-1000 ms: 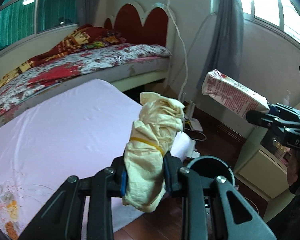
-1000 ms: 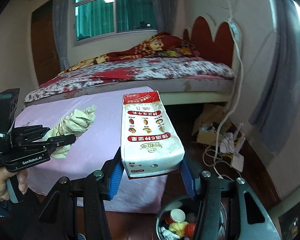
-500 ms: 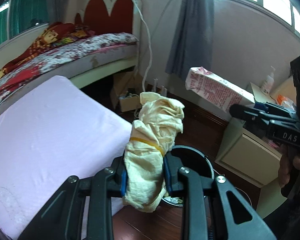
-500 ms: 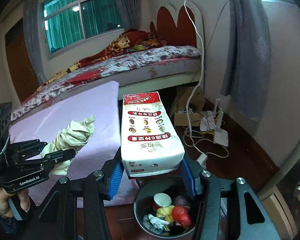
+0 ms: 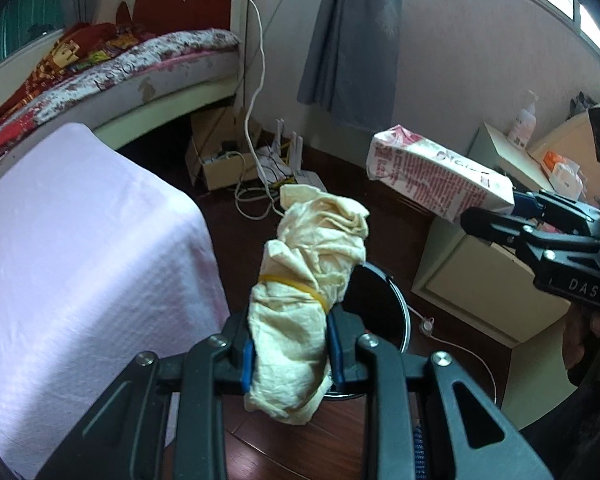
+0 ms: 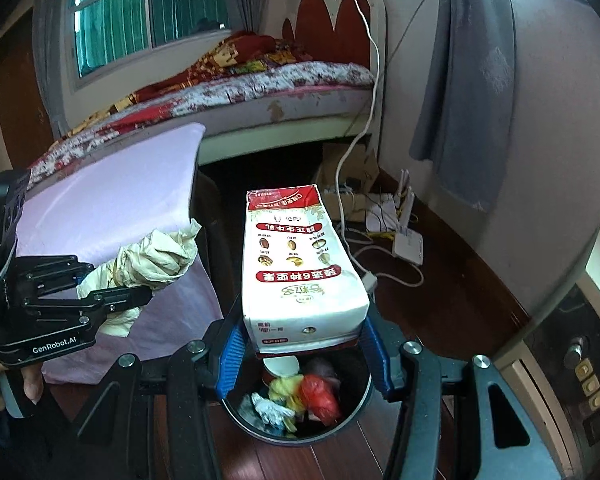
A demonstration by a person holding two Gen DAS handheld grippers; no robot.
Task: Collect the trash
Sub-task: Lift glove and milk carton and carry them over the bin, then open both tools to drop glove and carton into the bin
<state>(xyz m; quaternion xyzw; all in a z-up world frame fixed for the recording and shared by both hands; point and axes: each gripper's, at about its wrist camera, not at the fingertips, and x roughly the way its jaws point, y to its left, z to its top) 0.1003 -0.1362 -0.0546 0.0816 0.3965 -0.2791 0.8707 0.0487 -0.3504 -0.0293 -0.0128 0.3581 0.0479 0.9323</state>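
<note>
My left gripper (image 5: 290,354) is shut on a cream cloth bundle (image 5: 308,276) tied with a yellow rubber band, held upright above the near rim of a black trash bin (image 5: 398,308). My right gripper (image 6: 300,344) is shut on the base of a red-and-white milk carton (image 6: 300,264), which hangs directly over the same bin (image 6: 352,410). Inside the bin lie a paper cup and several crumpled wrappers. In the right wrist view the left gripper (image 6: 140,286) and its bundle (image 6: 152,258) sit to the left of the carton. The left wrist view has the carton (image 5: 436,174) at upper right.
A pink-covered table (image 5: 72,240) stands left of the bin. Beyond it a bed (image 6: 260,80) with a red headboard. A cardboard box (image 5: 216,160), router (image 6: 408,244) and loose cables (image 6: 380,276) lie on the dark wood floor. A cream cabinet (image 5: 484,276) stands at right.
Both grippers have swung away from the pink table and dropped toward the floor, each keeping its grip. The bin, only partly seen at the frame bottom before, now lies directly under the carton.
</note>
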